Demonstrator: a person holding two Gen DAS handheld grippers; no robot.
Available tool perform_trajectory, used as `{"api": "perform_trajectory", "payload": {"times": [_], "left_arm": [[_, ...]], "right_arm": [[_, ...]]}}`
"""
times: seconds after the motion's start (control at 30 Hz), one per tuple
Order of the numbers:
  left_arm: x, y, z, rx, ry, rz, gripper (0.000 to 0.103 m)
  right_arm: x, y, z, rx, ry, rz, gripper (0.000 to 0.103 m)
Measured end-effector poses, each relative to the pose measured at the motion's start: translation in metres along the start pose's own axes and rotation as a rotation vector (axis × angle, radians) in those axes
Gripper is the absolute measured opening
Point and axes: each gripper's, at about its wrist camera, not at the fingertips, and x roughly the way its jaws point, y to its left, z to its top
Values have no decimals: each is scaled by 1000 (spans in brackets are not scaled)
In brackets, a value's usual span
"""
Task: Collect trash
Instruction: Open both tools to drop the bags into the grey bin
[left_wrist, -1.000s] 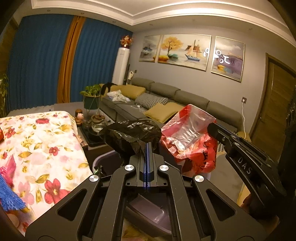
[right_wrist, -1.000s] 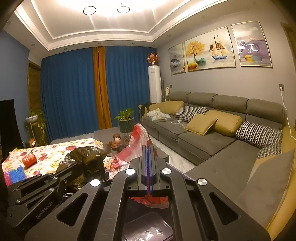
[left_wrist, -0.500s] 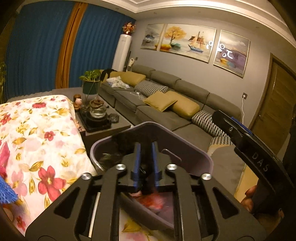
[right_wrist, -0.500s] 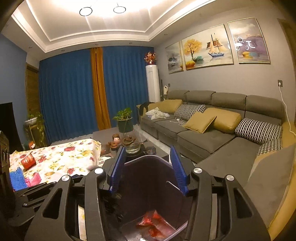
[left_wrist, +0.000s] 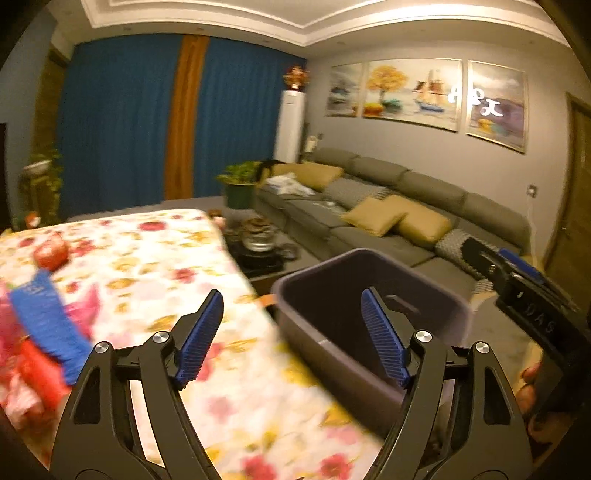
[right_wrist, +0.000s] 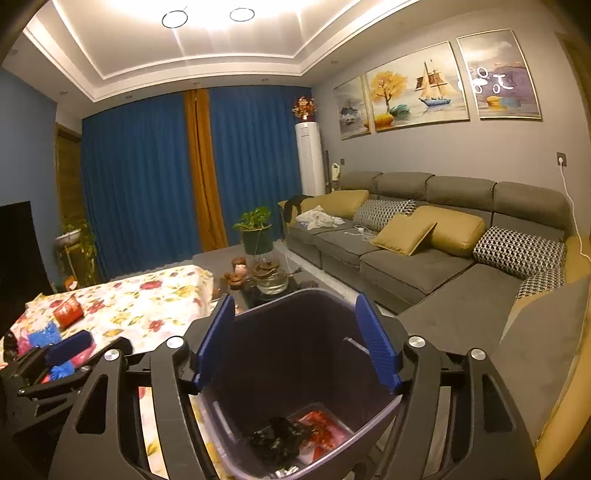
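A dark purple trash bin (right_wrist: 295, 306) stands beside the floral-cloth table (right_wrist: 147, 299); it also shows in the left wrist view (left_wrist: 354, 262). Inside lie a black plastic bag (right_wrist: 275, 439) and a red wrapper (right_wrist: 323, 428). My right gripper (right_wrist: 295, 343) is open and empty above the bin mouth. My left gripper (left_wrist: 291, 336) is open and empty, over the table edge next to the bin. On the table lie a blue wrapper (left_wrist: 44, 317), pink and red wrappers (left_wrist: 29, 373) and a red packet (left_wrist: 51, 253).
A grey sofa (right_wrist: 424, 258) with yellow cushions runs along the right wall. A low tea table with a glass teapot (right_wrist: 271, 280) stands behind the bin. A potted plant (right_wrist: 255, 229) stands by the blue curtains.
Both grippers opened and dropped the black bag and the red wrapper into the bin. The left gripper has since swung left toward the table and opened wider.
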Motion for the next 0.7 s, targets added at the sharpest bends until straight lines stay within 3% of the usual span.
{"api": "perform_trajectory", "payload": {"times": [0.4,0.53,0.7], "left_arm": [[-98,95,-33,-59,-65,326,76],[-120,132,-46,-108,-62,400,76],[-138,167,-57,-143,-47,440,76]], "right_arm": [[-23,83,-32,-74,47,172,74],[-26,117,-45,-99,63,236,74],[-22,156,-57,-116,103,310,74]]}}
